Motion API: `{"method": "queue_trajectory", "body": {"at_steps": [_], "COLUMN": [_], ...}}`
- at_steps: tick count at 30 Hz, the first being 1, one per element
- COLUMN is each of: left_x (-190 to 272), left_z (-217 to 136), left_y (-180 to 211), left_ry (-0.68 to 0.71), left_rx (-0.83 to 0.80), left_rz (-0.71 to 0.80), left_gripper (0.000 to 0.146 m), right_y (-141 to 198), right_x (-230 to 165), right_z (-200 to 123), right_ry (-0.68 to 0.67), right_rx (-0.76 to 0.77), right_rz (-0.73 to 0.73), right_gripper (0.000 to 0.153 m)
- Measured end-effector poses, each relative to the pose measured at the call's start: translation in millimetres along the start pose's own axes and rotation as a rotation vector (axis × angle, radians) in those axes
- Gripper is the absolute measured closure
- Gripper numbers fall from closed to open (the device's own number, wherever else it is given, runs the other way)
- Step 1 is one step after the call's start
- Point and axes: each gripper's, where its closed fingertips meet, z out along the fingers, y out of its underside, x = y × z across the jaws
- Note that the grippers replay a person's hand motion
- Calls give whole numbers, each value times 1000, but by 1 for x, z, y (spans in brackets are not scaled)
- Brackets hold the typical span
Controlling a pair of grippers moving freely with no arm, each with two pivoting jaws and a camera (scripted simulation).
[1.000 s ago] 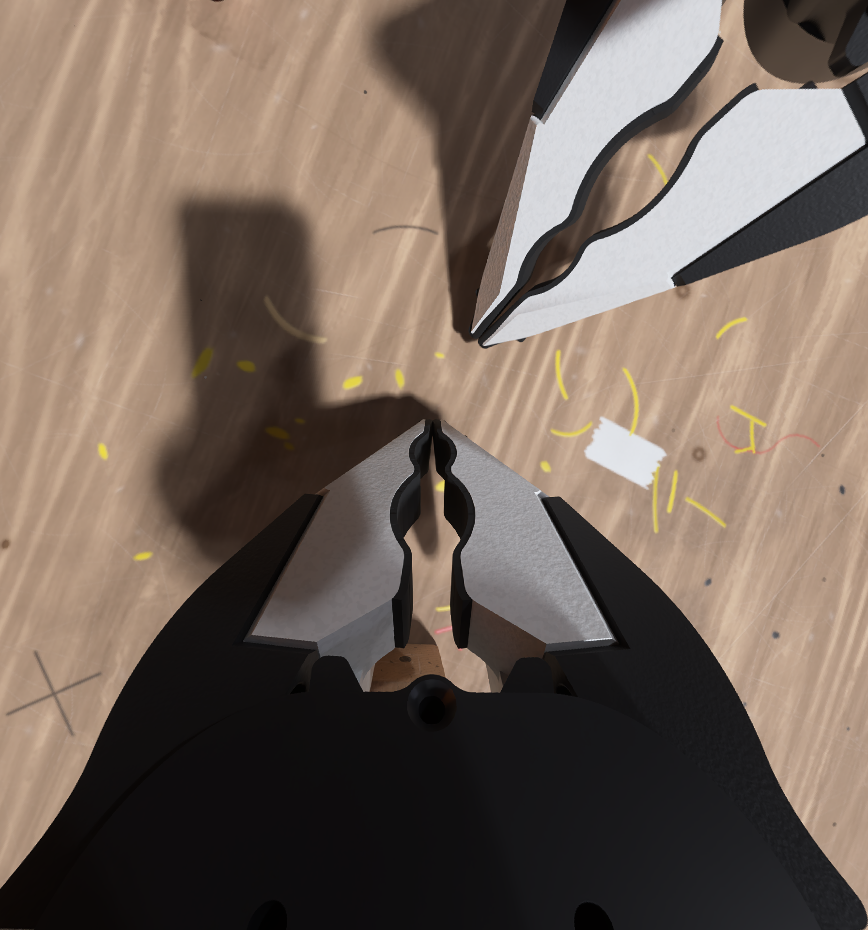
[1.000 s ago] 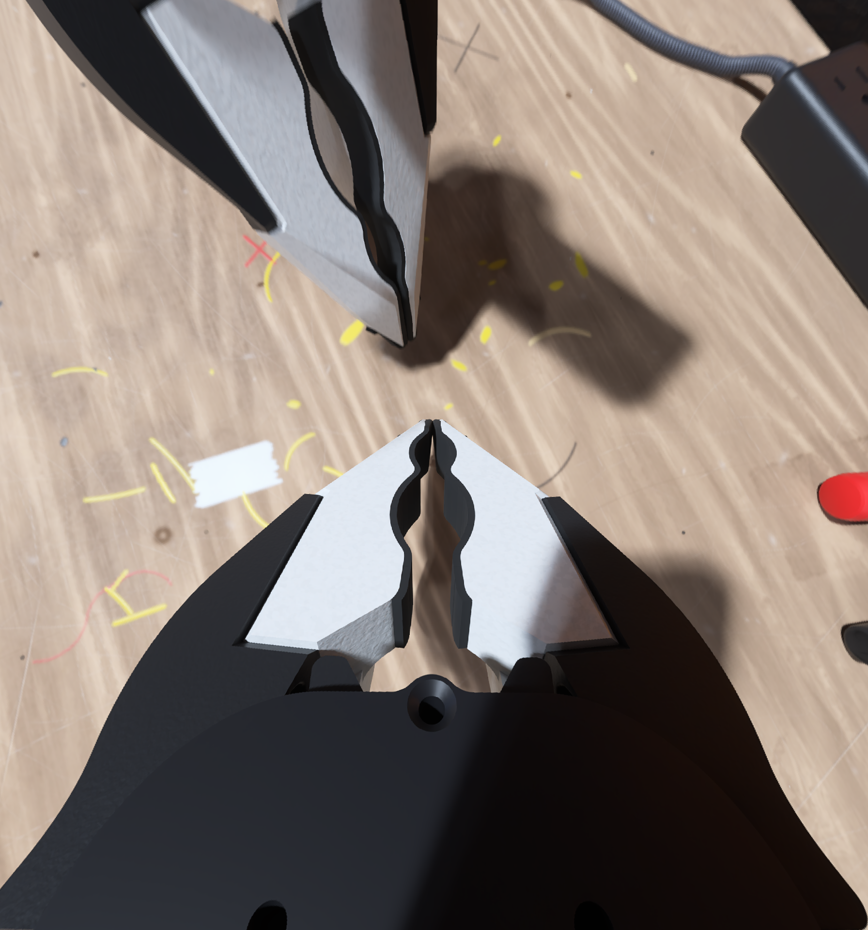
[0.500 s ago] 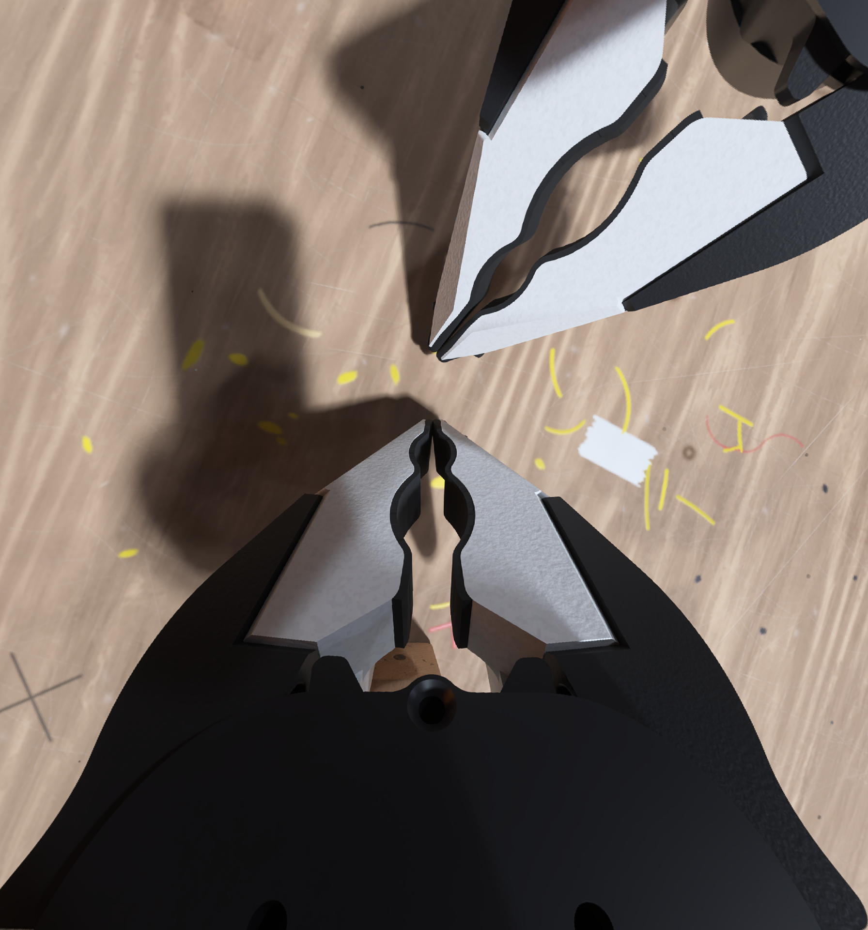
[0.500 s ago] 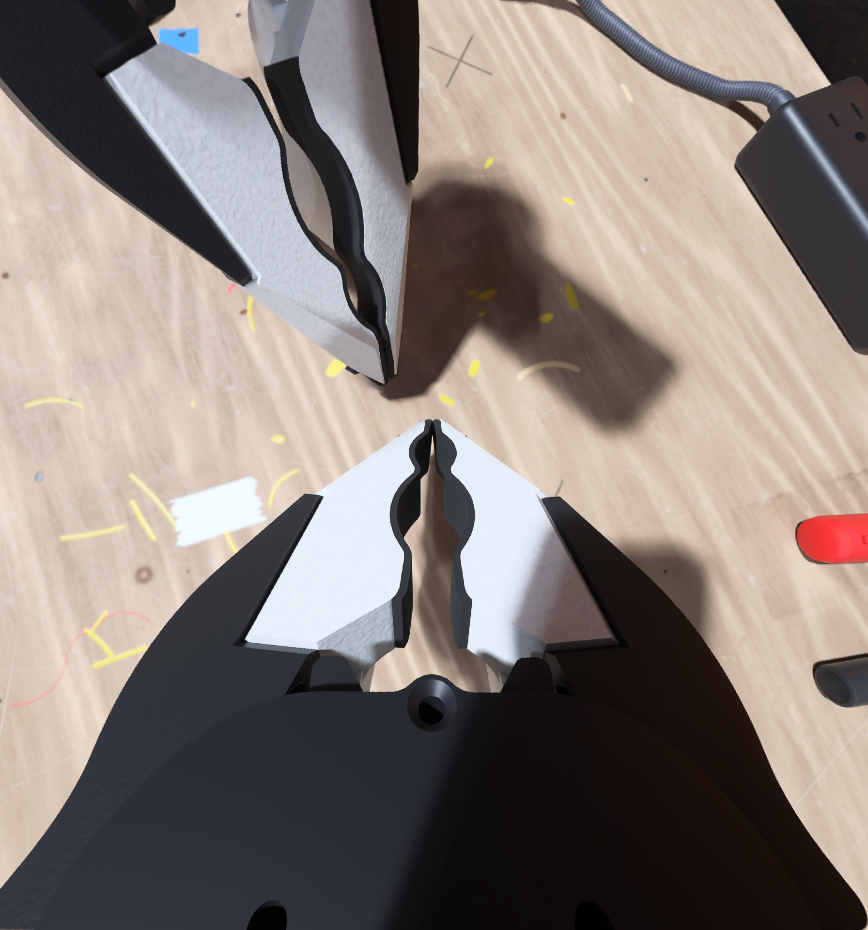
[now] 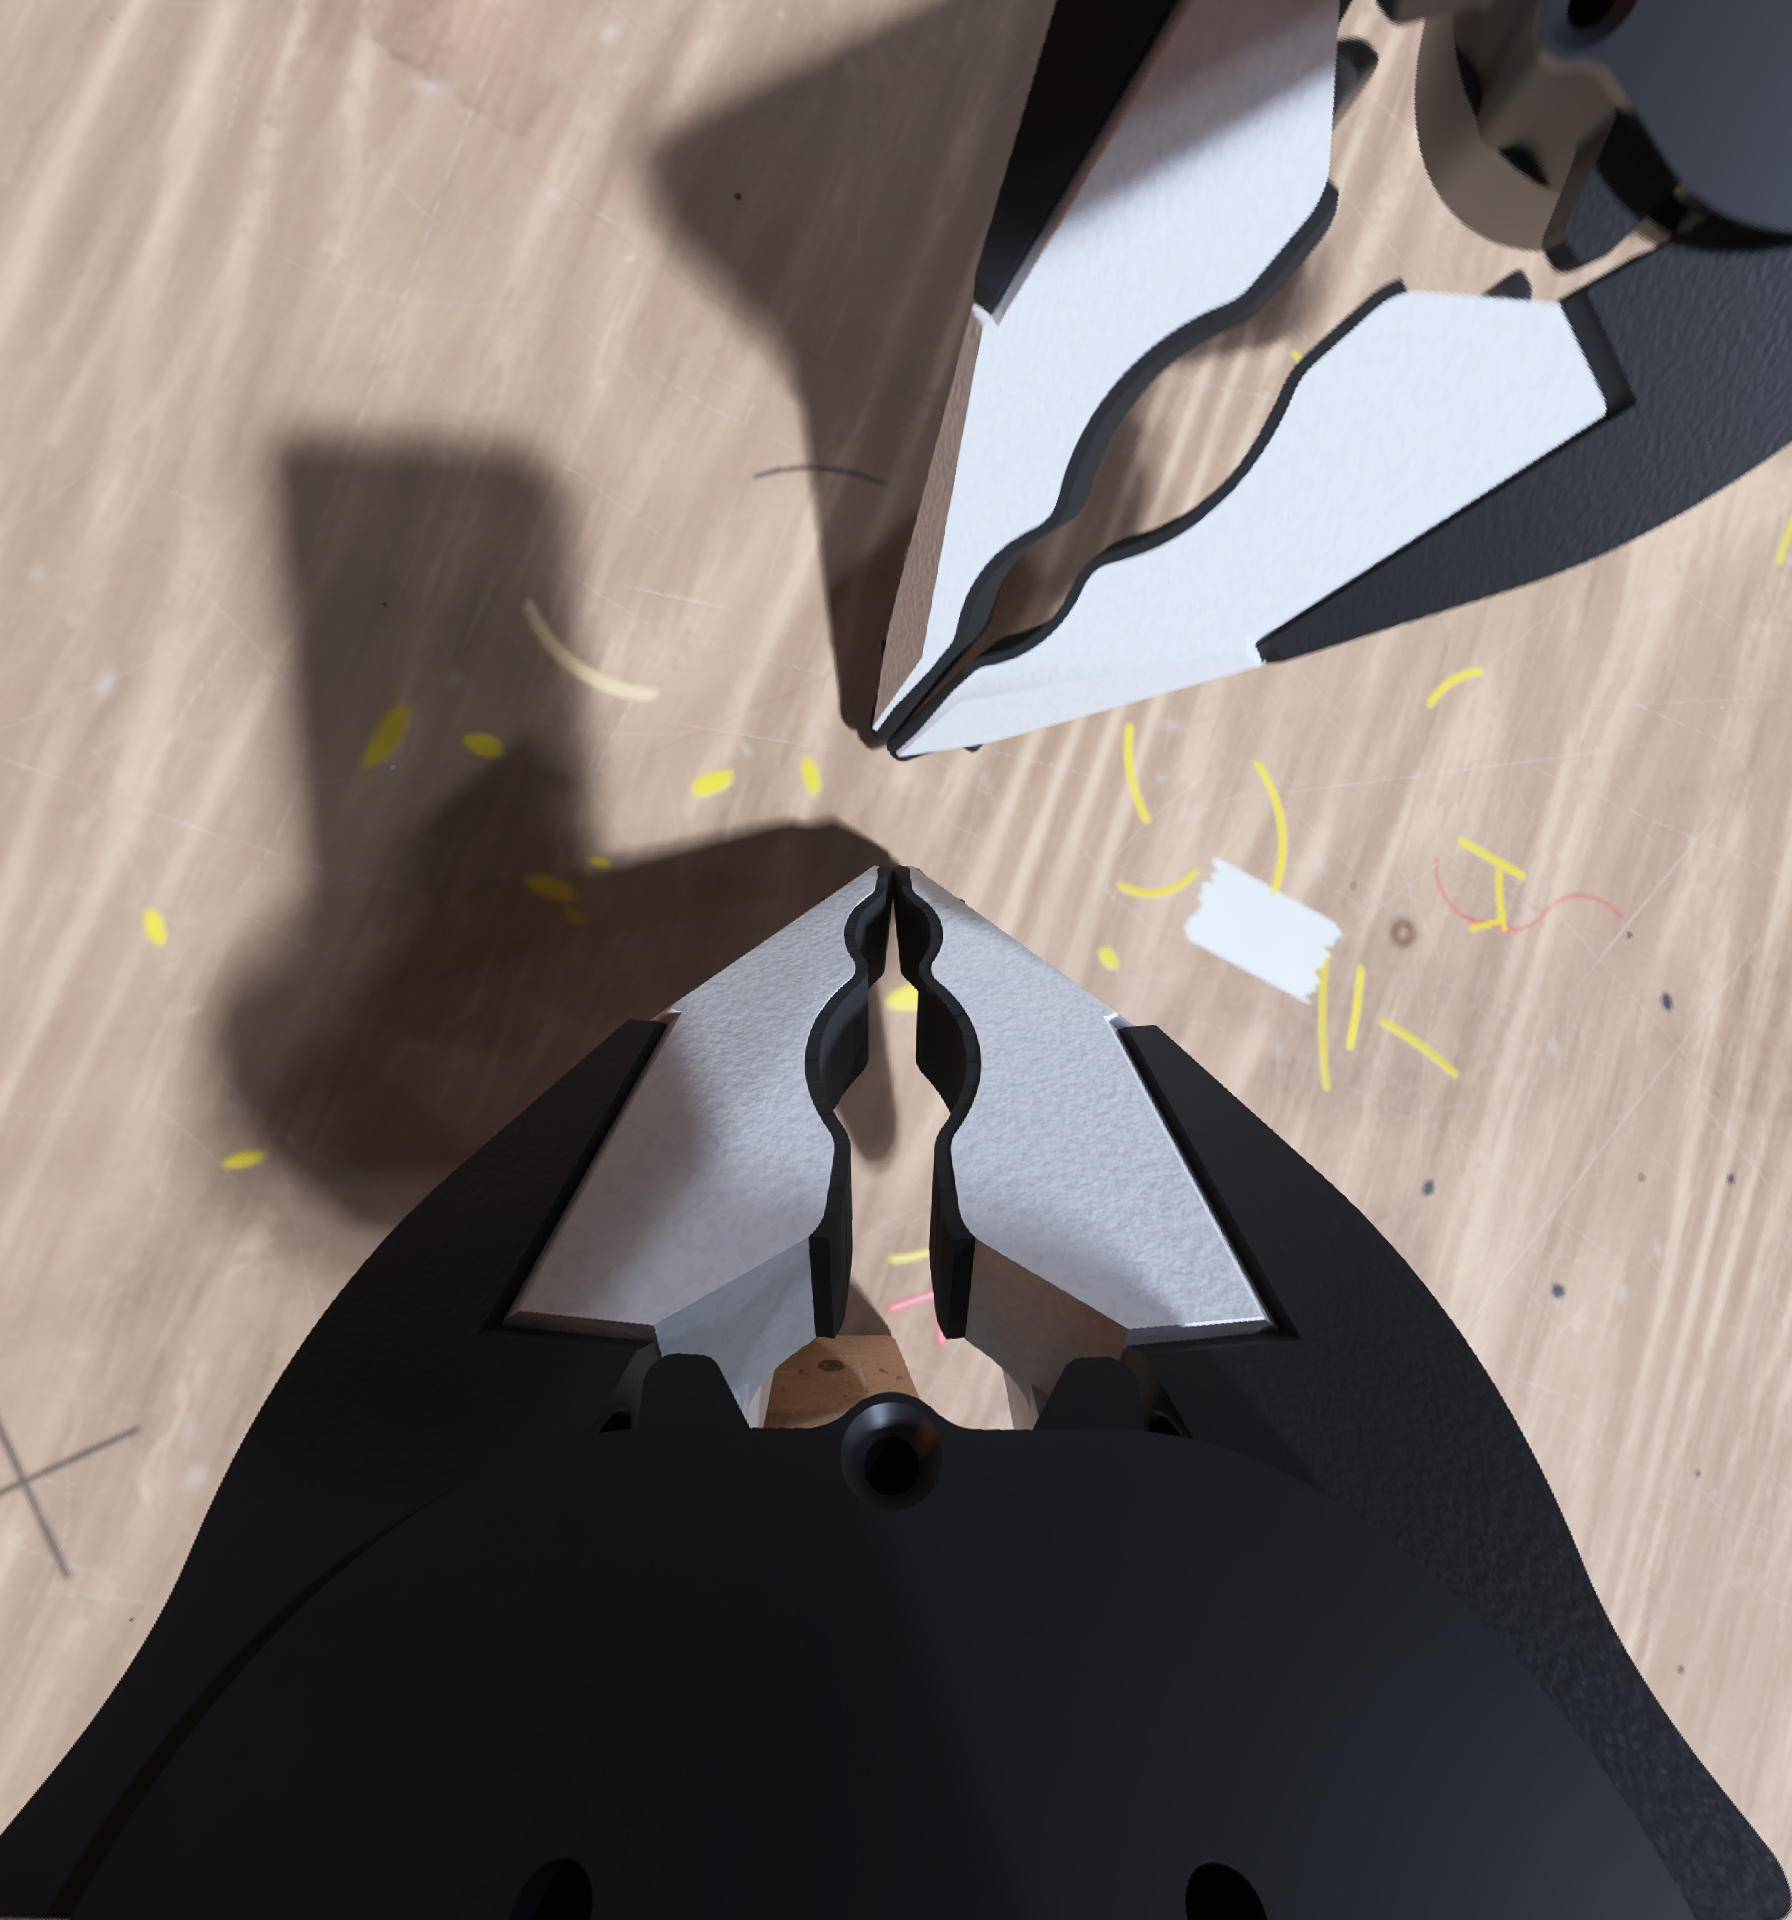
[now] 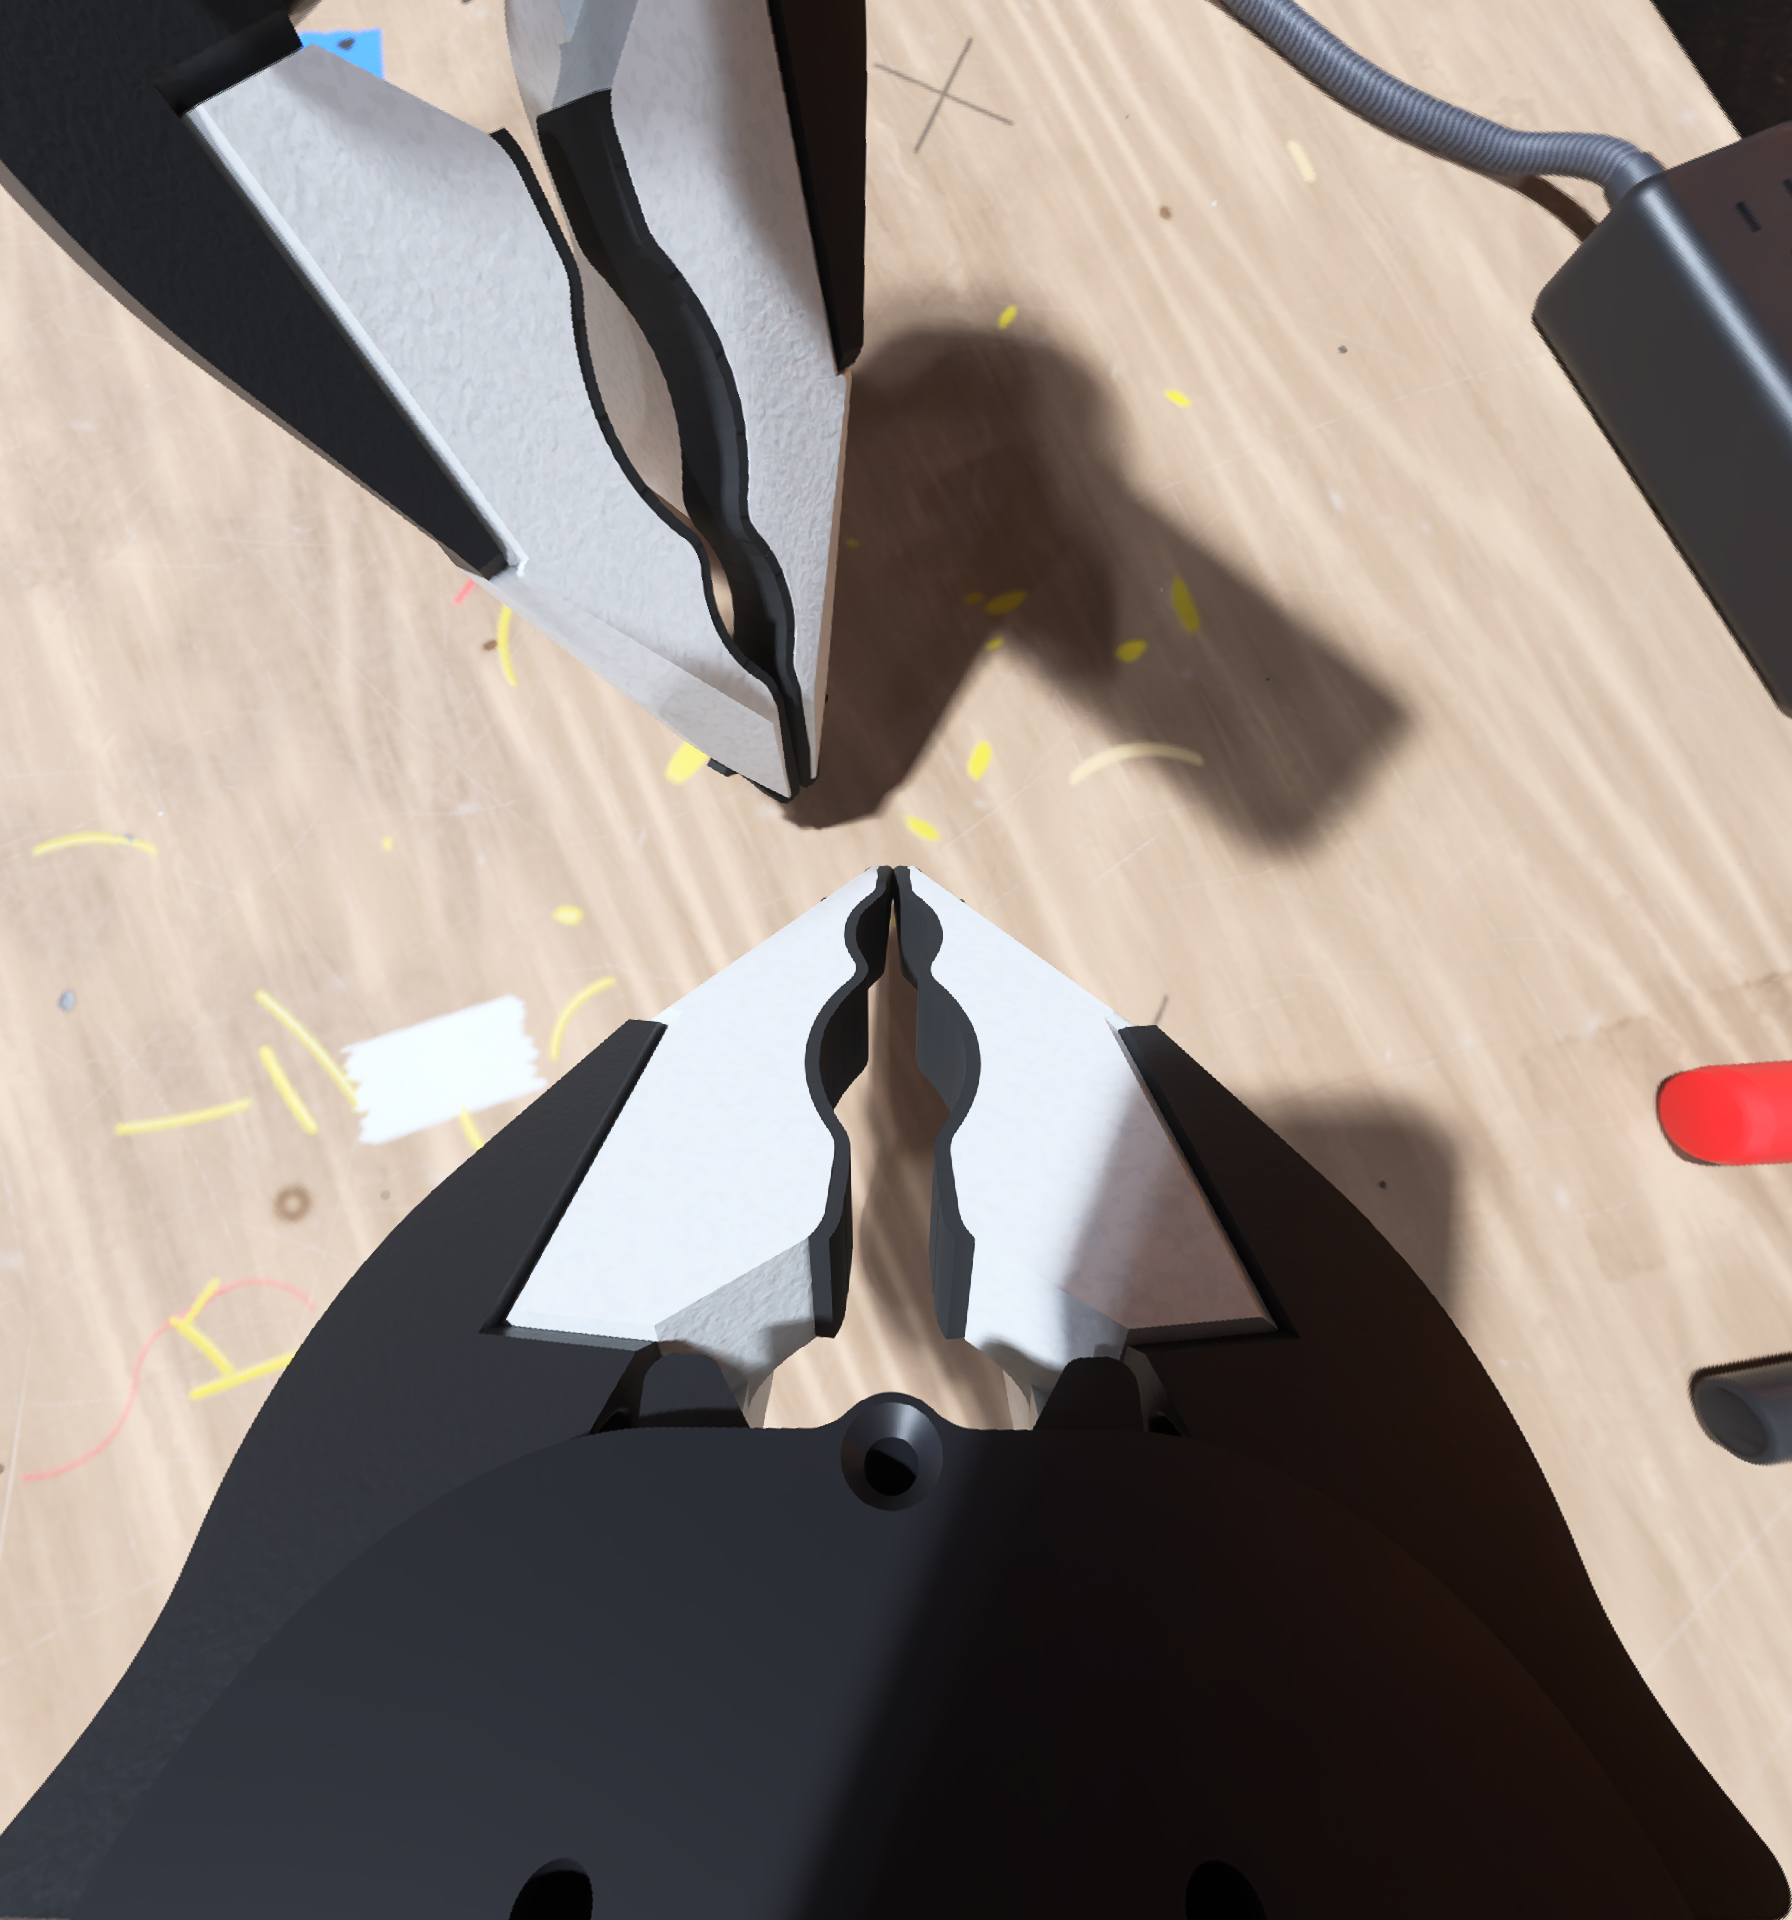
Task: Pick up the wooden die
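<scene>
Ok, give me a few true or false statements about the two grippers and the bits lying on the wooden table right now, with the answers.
1. The left gripper and the right gripper are both shut, holding nothing. True.
2. The rounded red plastic object lies at the left edge of the right wrist view. False: it lies at the right edge, on the pale wooden table.
3. A ribbed grey cable runs from the dark grey power strip. True.
4. The white tape patch sits on the power strip. False: it is on the table.
5. The right gripper grips the wooden die. False: a small wooden block, probably the die, shows ungripped behind the left gripper's finger bases.
</scene>
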Motion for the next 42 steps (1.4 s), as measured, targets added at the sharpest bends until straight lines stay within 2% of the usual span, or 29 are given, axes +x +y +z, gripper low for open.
{"method": "queue_trajectory", "body": {"at_steps": [3,7,10,12,19,23,24,25,30,37,42], "left_x": [1,-4,-6,-6,-1,-10,-11,-11,-13,-13,-15], "left_z": [-8,-38,-60,-69,-76,-73,-68,-63,-59,-58,-67], "left_y": [-4,-10,4,23,71,76,82,88,85,82,77], "left_ry": [22,0,-62,-90,-69,-113,-118,-118,-131,-185,-333], "left_rx": [30,113,85,17,-101,-155,-167,-174,-124,-96,-82], "left_rz": [8,13,69,85,128,151,153,156,158,208,350], "left_gripper": [146,140,135,126,108,85,83,92,113,113,113], "right_y": [-10,-19,-16,-13,2,9,9,10,10,11,6], "right_x": [3,15,17,15,-3,-8,-8,-8,-3,-3,-6], "right_z": [-14,-44,-57,-62,-61,-55,-55,-55,-58,-59,-61], "right_ry": [8,32,29,29,3,-4,-5,-5,-4,-10,-9], "right_rx": [61,147,175,182,171,161,162,166,188,196,213], "right_rz": [-4,27,34,32,5,-3,0,3,16,15,3], "right_gripper": [153,153,153,153,153,153,153,153,153,153,152]}}
